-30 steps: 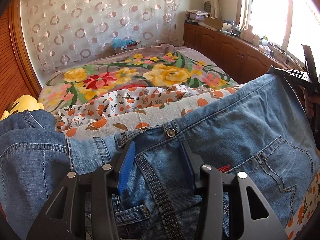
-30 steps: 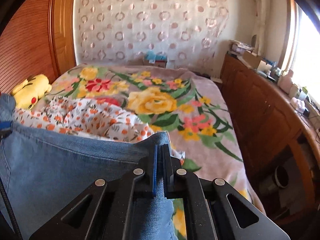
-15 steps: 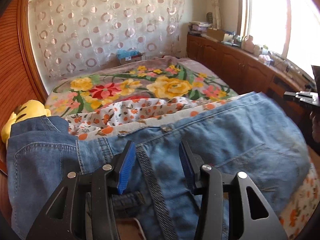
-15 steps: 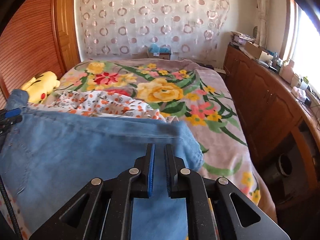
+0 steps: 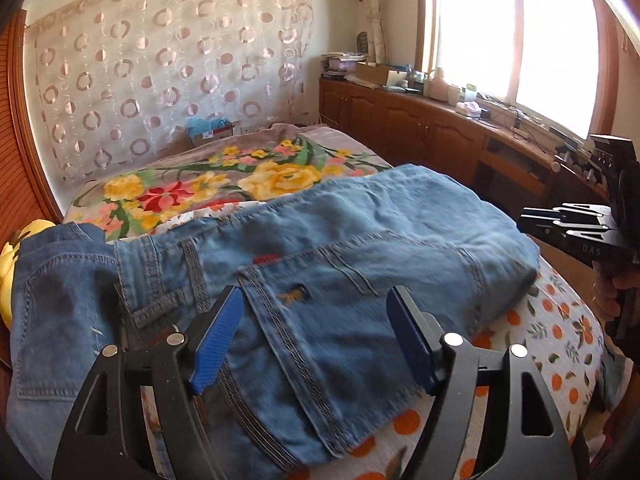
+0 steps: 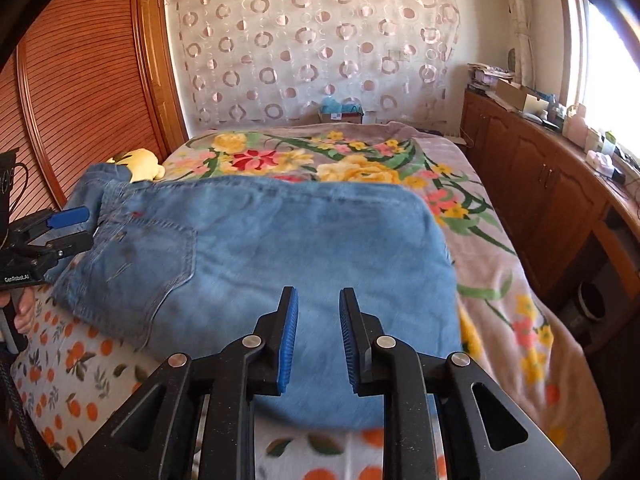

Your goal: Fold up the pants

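Two grippers hang over a pair of blue jeans (image 6: 280, 240) lying folded across the near end of a bed, on an orange-print sheet (image 6: 76, 364) with a floral blanket (image 6: 472, 216) beyond. The left gripper (image 5: 316, 340) stands spread wide and the right gripper (image 6: 318, 340) is parted a little; both have just been opening, and denim lies under them but is not pinched by either. The fold looks set down, so the job now is probably to back both tools clear without snagging the waistband (image 5: 168, 256) or dragging the top layer, then smooth the bulging right edge before any further fold. A second ago the right gripper was clamped on the denim edge and the left held the waistband near the button; the jeans were held higher then and now rest flat.
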The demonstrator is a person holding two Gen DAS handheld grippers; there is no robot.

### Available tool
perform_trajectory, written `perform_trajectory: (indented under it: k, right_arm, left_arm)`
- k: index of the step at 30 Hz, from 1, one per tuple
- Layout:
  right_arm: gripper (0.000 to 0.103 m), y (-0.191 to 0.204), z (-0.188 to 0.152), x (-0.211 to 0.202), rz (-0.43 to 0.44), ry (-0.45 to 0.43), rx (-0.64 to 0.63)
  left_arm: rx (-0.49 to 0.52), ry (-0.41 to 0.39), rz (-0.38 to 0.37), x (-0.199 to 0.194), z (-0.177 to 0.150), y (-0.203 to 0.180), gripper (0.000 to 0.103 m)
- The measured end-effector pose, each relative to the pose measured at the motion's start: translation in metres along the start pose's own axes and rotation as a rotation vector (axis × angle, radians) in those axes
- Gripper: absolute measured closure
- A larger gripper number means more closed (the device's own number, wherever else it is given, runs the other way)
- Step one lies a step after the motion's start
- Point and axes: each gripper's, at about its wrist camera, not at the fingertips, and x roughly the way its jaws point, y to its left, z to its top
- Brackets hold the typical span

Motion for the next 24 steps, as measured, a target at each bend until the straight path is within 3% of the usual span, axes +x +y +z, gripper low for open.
perform_trajectory:
  k: [5,14,24]
  right_arm:
    - [0.079,0.011,-0.018,-0.012,-0.012,0.008,0.004]
    - [0.049,0.026,-0.033,-0.029,-0.040,0.015,0.029]
    - [0.049,0.027,-0.046,-0.034,-0.066,-0.005,0.048]
  left_arm:
    - [0.015,0.005,-0.006,-0.010,-0.011,-0.017,0.028]
    - [0.032,0.032,-0.030,-0.020,-0.030,-0.043,0.028]
    - [0.065,0.059,-0.090,-0.018,-0.044,-0.075,0.030]
